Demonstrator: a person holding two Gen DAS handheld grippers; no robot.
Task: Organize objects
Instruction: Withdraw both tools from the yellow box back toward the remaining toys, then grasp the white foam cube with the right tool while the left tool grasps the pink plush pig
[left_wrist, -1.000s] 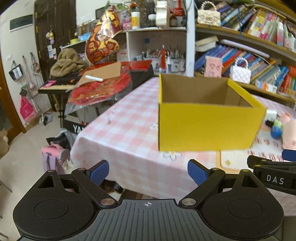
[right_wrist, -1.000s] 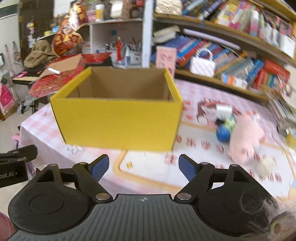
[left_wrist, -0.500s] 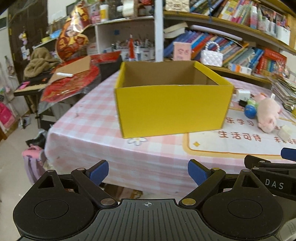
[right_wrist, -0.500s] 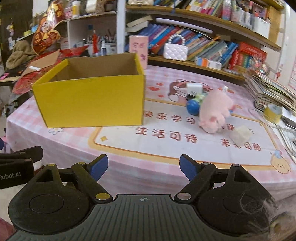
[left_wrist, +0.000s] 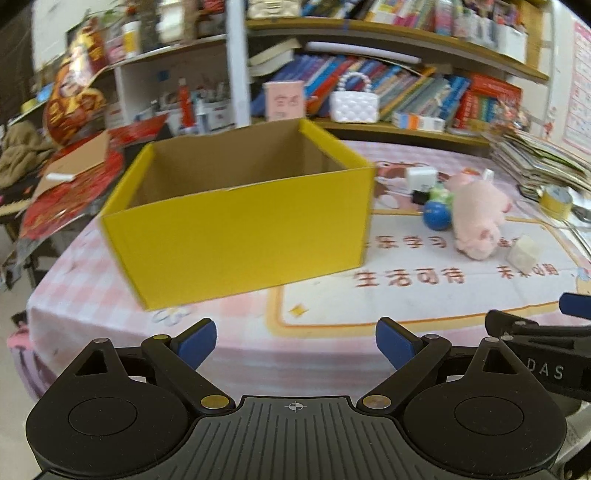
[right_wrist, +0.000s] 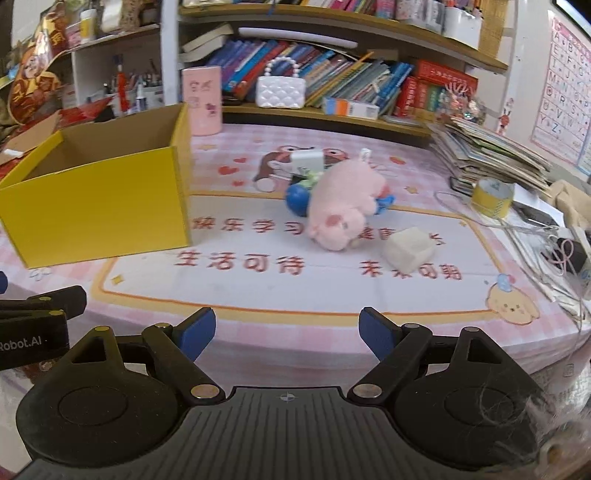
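Note:
An open, empty yellow cardboard box (left_wrist: 240, 229) stands on the left of the table; it also shows in the right wrist view (right_wrist: 99, 206). To its right lie a pink plush pig (right_wrist: 343, 206), a blue ball (right_wrist: 297, 199), a white cube (right_wrist: 408, 249) and a white charger block (right_wrist: 306, 159). The pig (left_wrist: 476, 214), ball (left_wrist: 436, 216) and cube (left_wrist: 523, 254) also show in the left wrist view. My left gripper (left_wrist: 295, 343) is open and empty, near the table's front edge facing the box. My right gripper (right_wrist: 287, 334) is open and empty, facing the toys.
A printed mat (right_wrist: 295, 280) covers the pink checked tablecloth. A yellow tape roll (right_wrist: 493, 195), cables (right_wrist: 535, 236) and a stack of books (right_wrist: 491, 151) lie at the right. A pink tin (right_wrist: 202, 99) and bookshelves (right_wrist: 332, 110) stand behind.
Both views have swung to the right. The box has shifted left in the frames and the toys have come into fuller view. Both grippers stay open.

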